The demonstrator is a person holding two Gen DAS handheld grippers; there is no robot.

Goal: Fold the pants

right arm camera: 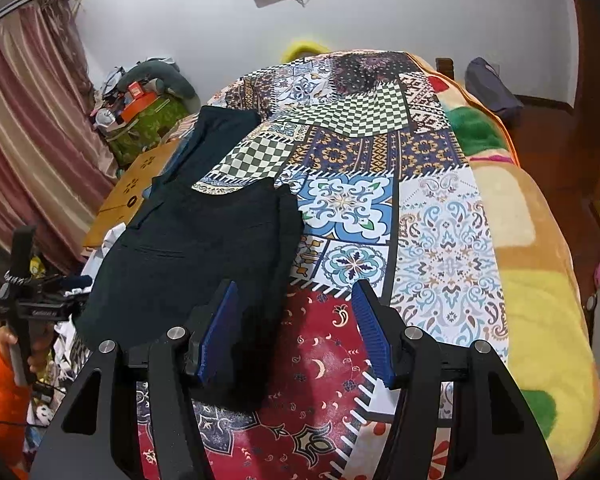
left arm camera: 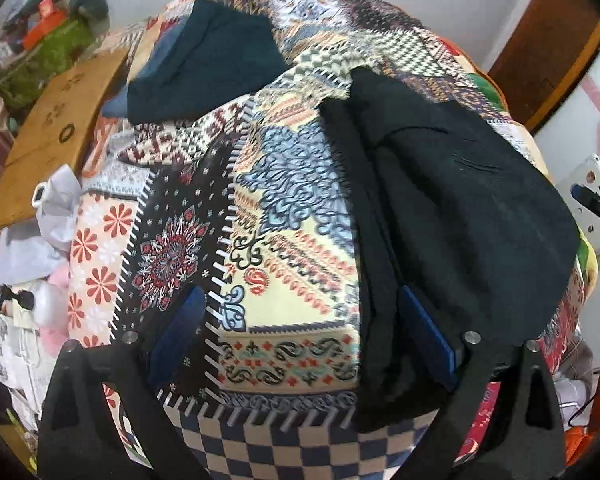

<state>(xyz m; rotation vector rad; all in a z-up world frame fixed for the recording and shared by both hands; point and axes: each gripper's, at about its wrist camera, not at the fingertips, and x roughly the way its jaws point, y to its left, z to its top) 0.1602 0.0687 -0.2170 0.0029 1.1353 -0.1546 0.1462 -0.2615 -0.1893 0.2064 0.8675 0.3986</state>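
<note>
Black pants (left arm camera: 452,208) lie folded lengthwise on the patterned bedspread (left arm camera: 292,216), at the right in the left wrist view. In the right wrist view the pants (right arm camera: 188,248) lie at the left of the bedspread (right arm camera: 440,240). My left gripper (left arm camera: 308,316) is open and empty above the bedspread; its right blue pad (left arm camera: 428,336) is over the pants' near edge. My right gripper (right arm camera: 296,328) is open and empty, its left blue pad (right arm camera: 218,328) over the pants' near end. The left gripper's body (right arm camera: 36,300) shows at the far left, held by a hand.
A dark teal garment (left arm camera: 216,60) lies farther up the bed; it also shows in the right wrist view (right arm camera: 216,132). A cardboard box (left arm camera: 56,136) and clutter stand left of the bed. A yellow and green blanket (right arm camera: 540,280) covers the bed's right side. Pink curtains (right arm camera: 24,140) hang at left.
</note>
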